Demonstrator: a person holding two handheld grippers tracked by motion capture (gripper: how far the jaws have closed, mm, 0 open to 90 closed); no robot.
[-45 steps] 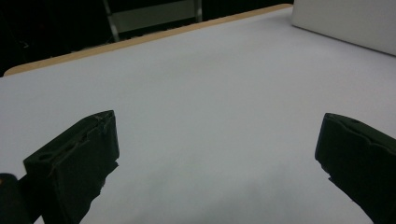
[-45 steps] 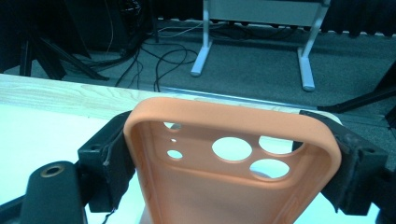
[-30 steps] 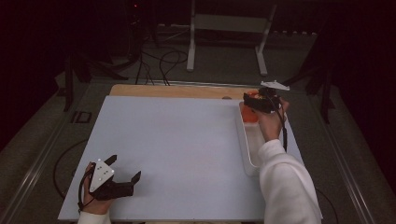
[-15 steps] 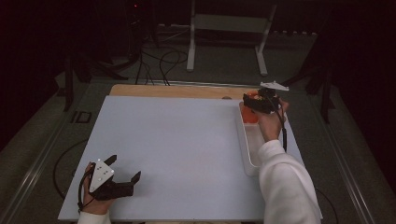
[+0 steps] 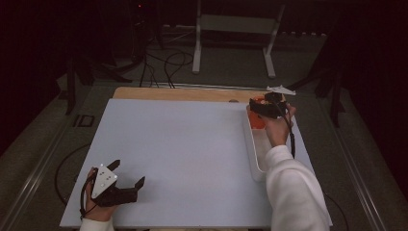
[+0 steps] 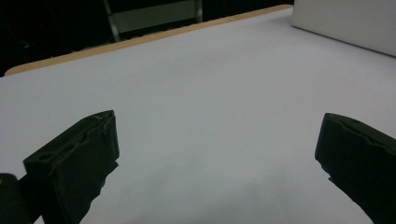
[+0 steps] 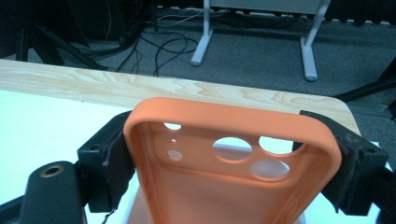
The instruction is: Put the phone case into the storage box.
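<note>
An orange phone case (image 7: 233,163) with round camera cut-outs sits clamped between my right gripper's (image 7: 231,158) two black jaws, its hollow side facing the camera. In the high view that right gripper (image 5: 260,107) holds the orange case (image 5: 257,120) just above the far end of a long white tray (image 5: 251,144) on the table's right side. My left gripper (image 5: 129,175) rests near the front left corner of the white table mat (image 5: 183,144), jaws wide apart with nothing between them. The left gripper view has the same left gripper (image 6: 219,154) over bare mat.
A wooden table edge (image 5: 187,94) runs along the back of the mat. Beyond it stand a white metal frame (image 5: 235,38) and cables on the grey floor. The tray's white side (image 6: 345,23) lies far ahead of the left gripper.
</note>
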